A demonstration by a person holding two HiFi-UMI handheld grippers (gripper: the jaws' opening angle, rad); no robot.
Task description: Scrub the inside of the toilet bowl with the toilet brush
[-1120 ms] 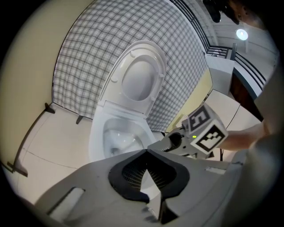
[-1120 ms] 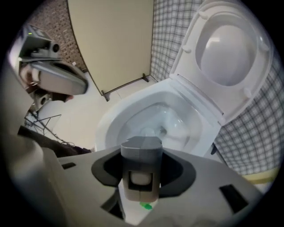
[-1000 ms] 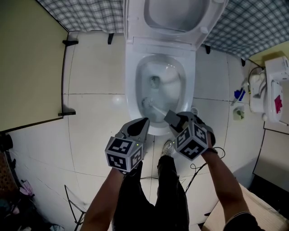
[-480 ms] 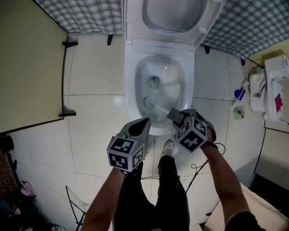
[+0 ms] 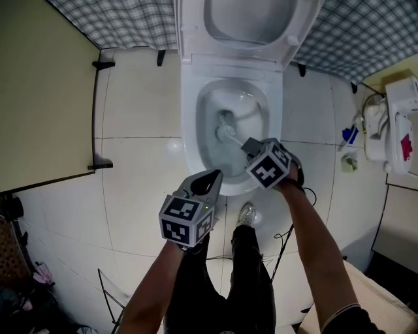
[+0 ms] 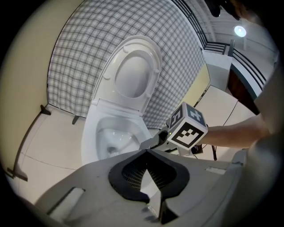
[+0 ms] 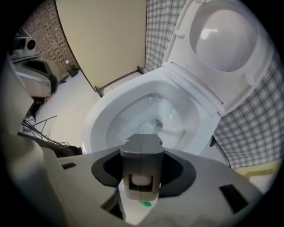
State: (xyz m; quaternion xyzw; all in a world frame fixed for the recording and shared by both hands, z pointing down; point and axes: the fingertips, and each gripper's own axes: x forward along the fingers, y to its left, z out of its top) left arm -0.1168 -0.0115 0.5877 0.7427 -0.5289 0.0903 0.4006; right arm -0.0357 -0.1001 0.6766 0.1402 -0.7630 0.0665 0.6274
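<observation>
The white toilet bowl [image 5: 189, 134] stands open at the top middle of the head view. My right gripper [image 5: 251, 147] hangs over the bowl's front right rim, pointing steeply down, shut on the toilet brush's white handle. The brush head [image 5: 225, 132] rests low inside the bowl near the drain. In the right gripper view the jaws [image 7: 142, 144] clamp the handle, and the brush head [image 7: 146, 128] peeks out just beyond them. My left gripper [image 5: 210, 177] is in front of the bowl, shut with nothing in it, its tips meeting [image 6: 147, 153]. From there the right gripper [image 6: 153, 142] shows over the rim.
The seat and lid [image 5: 251, 19] stand raised against the checked wall. A yellow partition [image 5: 39, 98] is on the left. A white appliance [image 5: 398, 117] and small bottles [image 5: 346, 136] sit at the right. My shoe [image 5: 246, 214] and a black cable [image 5: 287, 241] lie on the tiles.
My right gripper has moved forward over the bowl and lower. The brush head has slid from the bowl's near left side to the drain. The left gripper has hardly shifted.
</observation>
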